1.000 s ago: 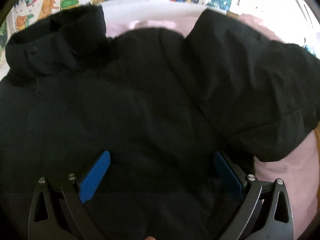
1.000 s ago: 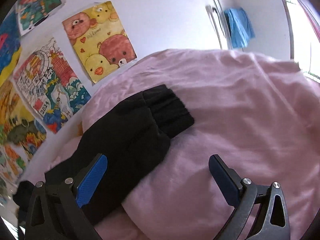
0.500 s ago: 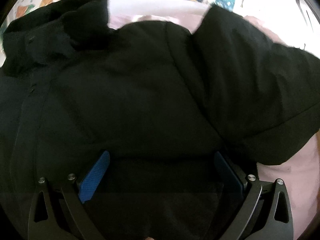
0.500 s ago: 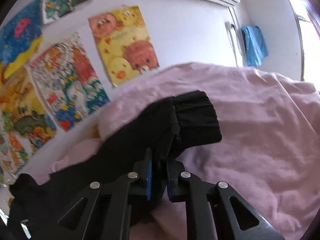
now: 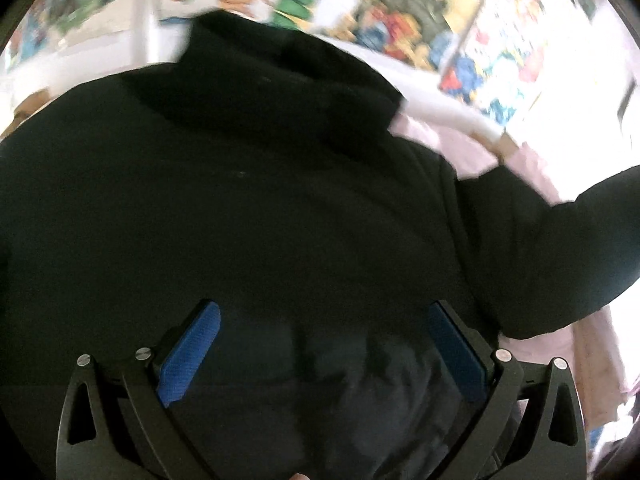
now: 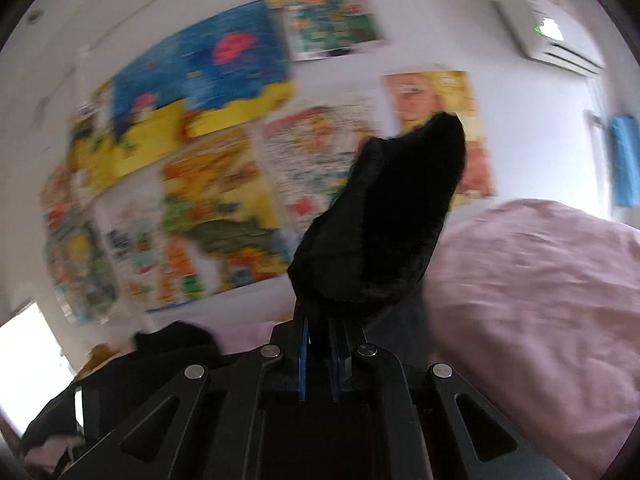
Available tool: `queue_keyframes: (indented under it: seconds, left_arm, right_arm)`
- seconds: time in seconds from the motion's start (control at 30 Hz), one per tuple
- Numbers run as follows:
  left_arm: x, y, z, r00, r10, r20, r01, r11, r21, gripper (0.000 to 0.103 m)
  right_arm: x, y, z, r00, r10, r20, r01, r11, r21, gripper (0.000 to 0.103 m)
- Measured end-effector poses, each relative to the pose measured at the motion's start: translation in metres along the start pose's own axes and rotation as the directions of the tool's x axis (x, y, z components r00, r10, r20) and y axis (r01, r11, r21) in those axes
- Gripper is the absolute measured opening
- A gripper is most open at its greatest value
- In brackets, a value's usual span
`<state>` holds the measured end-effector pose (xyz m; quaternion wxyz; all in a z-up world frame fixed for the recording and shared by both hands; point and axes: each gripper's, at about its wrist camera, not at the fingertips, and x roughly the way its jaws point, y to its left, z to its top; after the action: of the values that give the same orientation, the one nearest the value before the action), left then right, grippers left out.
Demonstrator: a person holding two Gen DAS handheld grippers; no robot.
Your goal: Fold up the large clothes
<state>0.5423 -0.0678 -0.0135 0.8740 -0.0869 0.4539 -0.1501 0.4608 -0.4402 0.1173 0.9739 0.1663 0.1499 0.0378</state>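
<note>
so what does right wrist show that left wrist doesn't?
Right wrist only: the right tongs shut on the black sleeve, which sticks up against the wall; an air conditioner and a blue cloth at right.
Left wrist only: the left tongs open over the black jacket's torso, with its collar at the top.
Both: the jacket, the pink bedding under it, and blurred colourful posters.

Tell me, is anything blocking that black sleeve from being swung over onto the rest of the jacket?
Nothing visible does. The right gripper has its fingers shut on the black sleeve, raised clear of the pink bedding, and the jacket body lies bare.
</note>
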Motion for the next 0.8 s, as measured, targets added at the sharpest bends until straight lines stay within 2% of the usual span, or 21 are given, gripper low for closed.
queue_keyframes:
  seconds: [0.1,0.23,0.33,0.4,0.5,0.53,0.63,0.8]
  left_arm:
    - [-0.034,0.024,0.002,0.999,-0.043,0.032,0.045,0.997,-0.056,0.102]
    - [-0.053,0.045,0.013,0.992,-0.098,0.078,0.106,0.989,-0.103,0.102]
    - [-0.074,0.070,0.013,0.988,-0.108,0.109,0.121,0.986,-0.119,0.102]
    - [-0.085,0.087,0.014,0.980,-0.144,0.135,0.162,0.978,-0.132,0.102]
    - [-0.099,0.111,0.011,0.960,-0.215,0.178,0.243,0.958,-0.151,0.102]
    - [-0.100,0.115,0.012,0.955,-0.228,0.187,0.258,0.953,-0.156,0.102]
    - [-0.110,0.135,0.009,0.944,-0.251,0.215,0.289,0.943,-0.165,0.102]
    - [-0.110,0.158,0.009,0.950,-0.230,0.210,0.269,0.946,-0.182,0.102]
  right_arm:
    - [0.019,0.049,-0.010,0.995,0.088,-0.035,-0.090,0.994,-0.066,0.009]
    - [0.043,0.096,-0.034,0.980,0.162,-0.111,-0.174,0.979,-0.109,0.009]
    - [0.064,0.142,-0.061,0.959,0.208,-0.192,-0.239,0.958,-0.158,0.009]
    - [0.075,0.162,-0.078,0.944,0.229,-0.238,-0.275,0.944,-0.181,0.009]
    - [0.093,0.200,-0.112,0.905,0.271,-0.327,-0.349,0.913,-0.210,0.009]
    - [0.098,0.206,-0.119,0.896,0.280,-0.344,-0.364,0.908,-0.210,0.009]
    - [0.113,0.237,-0.151,0.851,0.305,-0.426,-0.429,0.873,-0.232,0.009]
    - [0.127,0.279,-0.203,0.769,0.324,-0.551,-0.531,0.805,-0.267,0.009]
